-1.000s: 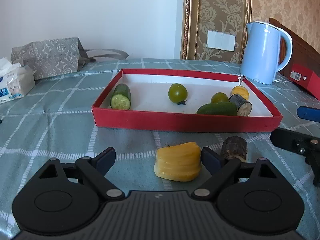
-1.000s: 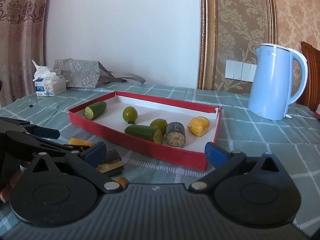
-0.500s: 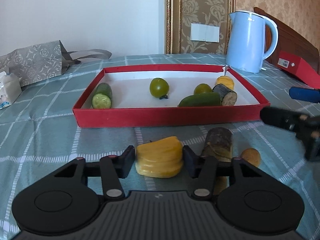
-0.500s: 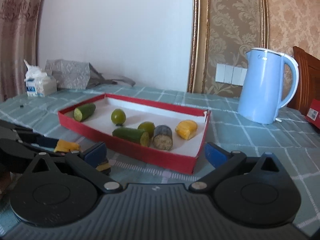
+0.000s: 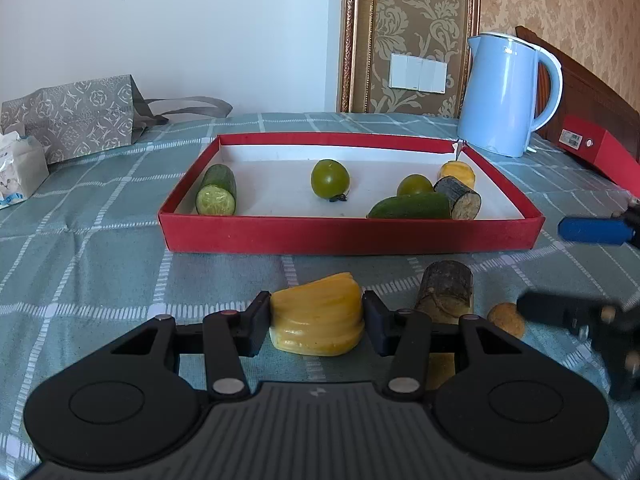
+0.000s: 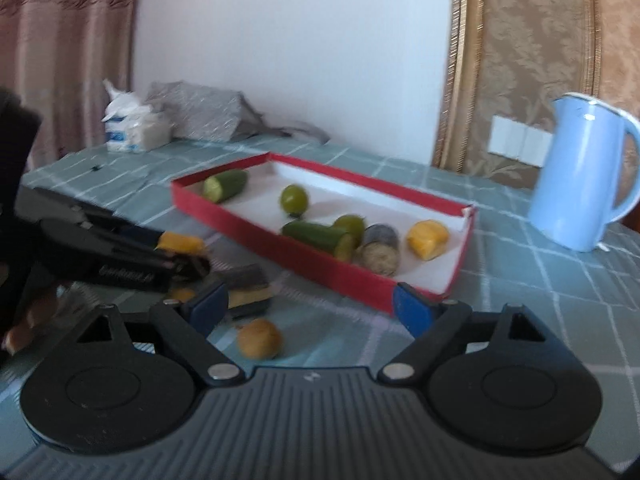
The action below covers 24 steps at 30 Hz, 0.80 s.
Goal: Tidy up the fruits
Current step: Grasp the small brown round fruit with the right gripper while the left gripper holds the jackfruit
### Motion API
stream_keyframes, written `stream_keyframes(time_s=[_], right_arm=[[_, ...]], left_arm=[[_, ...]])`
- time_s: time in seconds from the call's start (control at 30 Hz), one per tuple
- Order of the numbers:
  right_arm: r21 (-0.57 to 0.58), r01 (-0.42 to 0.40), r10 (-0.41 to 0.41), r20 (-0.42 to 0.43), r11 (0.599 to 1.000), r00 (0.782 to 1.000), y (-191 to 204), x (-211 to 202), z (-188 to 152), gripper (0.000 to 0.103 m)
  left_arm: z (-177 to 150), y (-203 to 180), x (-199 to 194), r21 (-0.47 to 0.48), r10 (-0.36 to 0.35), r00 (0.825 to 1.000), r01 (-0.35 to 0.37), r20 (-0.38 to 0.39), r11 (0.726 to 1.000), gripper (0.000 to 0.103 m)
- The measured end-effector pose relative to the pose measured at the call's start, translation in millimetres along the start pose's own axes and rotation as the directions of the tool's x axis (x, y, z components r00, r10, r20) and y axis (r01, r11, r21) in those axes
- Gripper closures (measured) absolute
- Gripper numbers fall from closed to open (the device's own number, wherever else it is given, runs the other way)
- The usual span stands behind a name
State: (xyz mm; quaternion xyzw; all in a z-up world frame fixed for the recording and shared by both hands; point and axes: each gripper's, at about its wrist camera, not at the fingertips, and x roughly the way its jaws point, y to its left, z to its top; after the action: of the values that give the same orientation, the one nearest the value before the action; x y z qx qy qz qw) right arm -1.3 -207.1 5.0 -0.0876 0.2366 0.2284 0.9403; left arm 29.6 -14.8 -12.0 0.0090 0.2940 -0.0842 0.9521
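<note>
My left gripper [image 5: 316, 312] is shut on a yellow ribbed fruit piece [image 5: 316, 326] that rests on the checked cloth in front of the red tray [image 5: 352, 236]. The tray holds two cucumber pieces, two green tomatoes, a yellow piece and a dark stem section. Right of the held piece stand a dark stem section [image 5: 444, 292] and a small brown round fruit [image 5: 506, 320]. In the right wrist view, my right gripper [image 6: 308, 302] has its jaws closing. The brown fruit [image 6: 259, 344] lies between its fingers, untouched by the pads. The left gripper [image 6: 176, 256] shows there at the left.
A light blue kettle [image 5: 504, 96] stands behind the tray's right corner. A grey paper bag [image 5: 68, 116] and a tissue pack [image 5: 20, 168] sit at the back left. A red box [image 5: 600, 152] lies at the right edge by a wooden chair.
My left jaws closed onto the yellow piece and have held it since. The right gripper swung toward the brown fruit, and its jaws have narrowed a little.
</note>
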Motion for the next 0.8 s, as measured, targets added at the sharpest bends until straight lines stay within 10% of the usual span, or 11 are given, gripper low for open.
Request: stream_keyframes(time_s=[0.3,0.57,0.8], right_arm=[[-0.031,-0.099,0.094,-0.133,0.995,0.987,8,16,-7,0.051],[-0.01,-0.121,0.119,-0.127,0.993,0.985,4,18,-6,0.053],[-0.057,-0.141,0.132,-0.144,0.988,0.981,16,21,-6,0.075]], left_arm=[[0,5,1,-0.003,0.035,0.999,-0.035,0.002,0.999,0.055],[-1,3,0,0.001,0.037,0.999,-0.037,0.002,0.999,0.055],[-1,3,1,-0.004,0.034,0.999,-0.034,-0.007,0.999,0.055]])
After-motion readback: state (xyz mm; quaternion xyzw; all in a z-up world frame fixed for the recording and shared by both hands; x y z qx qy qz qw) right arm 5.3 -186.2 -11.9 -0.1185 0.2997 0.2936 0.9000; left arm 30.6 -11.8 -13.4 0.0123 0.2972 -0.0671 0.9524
